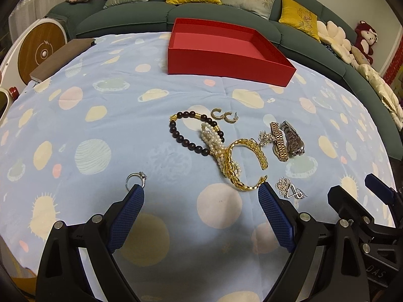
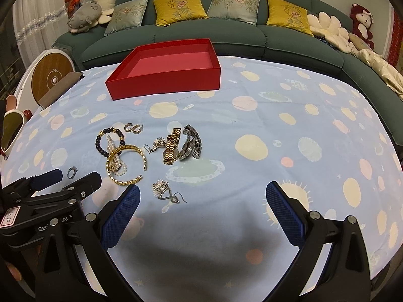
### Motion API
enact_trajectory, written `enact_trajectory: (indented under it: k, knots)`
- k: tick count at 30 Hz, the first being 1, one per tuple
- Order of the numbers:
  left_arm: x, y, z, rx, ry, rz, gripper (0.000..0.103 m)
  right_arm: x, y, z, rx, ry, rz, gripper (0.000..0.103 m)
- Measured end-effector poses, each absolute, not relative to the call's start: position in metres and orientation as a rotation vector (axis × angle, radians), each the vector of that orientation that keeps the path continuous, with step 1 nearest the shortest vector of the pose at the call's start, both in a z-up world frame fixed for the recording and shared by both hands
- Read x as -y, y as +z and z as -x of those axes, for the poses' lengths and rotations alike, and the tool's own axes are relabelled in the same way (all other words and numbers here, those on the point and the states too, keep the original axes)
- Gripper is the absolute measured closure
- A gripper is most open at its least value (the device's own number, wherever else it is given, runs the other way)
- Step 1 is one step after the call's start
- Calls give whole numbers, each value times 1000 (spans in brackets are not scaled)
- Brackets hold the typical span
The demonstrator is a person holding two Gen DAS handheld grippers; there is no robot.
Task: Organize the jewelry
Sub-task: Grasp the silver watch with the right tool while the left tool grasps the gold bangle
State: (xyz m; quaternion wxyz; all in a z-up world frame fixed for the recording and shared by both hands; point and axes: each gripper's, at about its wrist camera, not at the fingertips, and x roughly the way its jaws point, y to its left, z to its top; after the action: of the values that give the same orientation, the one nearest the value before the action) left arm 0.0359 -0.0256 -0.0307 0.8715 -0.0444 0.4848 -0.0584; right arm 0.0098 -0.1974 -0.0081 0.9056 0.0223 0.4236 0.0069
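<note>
An empty red box [image 1: 226,68] [image 2: 163,85] stands at the far side of the cloth. Jewelry lies loose in front of it: a dark bead bracelet [image 1: 187,144], a pearl bracelet [image 1: 214,138], a gold bangle [image 1: 233,171] [image 2: 118,180], hoop earrings [image 1: 224,117], a gold watch [image 1: 279,141] [image 2: 171,146], a silver watch [image 1: 292,138] [image 2: 191,143] and silver drop earrings [image 1: 289,190] [image 2: 165,191]. A silver ring [image 1: 136,179] [image 2: 72,172] sits at my left gripper's left fingertip. My left gripper [image 1: 200,190] is open and holds nothing. My right gripper [image 2: 202,190] is open too, with the drop earrings just past its left finger.
A light blue cloth with pastel dots [image 2: 277,130] covers the table. A green sofa [image 2: 201,32] with cushions and plush toys runs behind it and curves along the right. A brown board [image 1: 60,58] and a round white device [image 1: 40,50] sit at the far left edge.
</note>
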Motion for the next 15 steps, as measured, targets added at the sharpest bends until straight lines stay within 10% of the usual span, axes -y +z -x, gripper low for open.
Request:
enact_trajectory:
  k: [15]
  knots:
    - [42,-53,-56,-1044,-159,80,39,213,-21,-26,-900,12,-75,5]
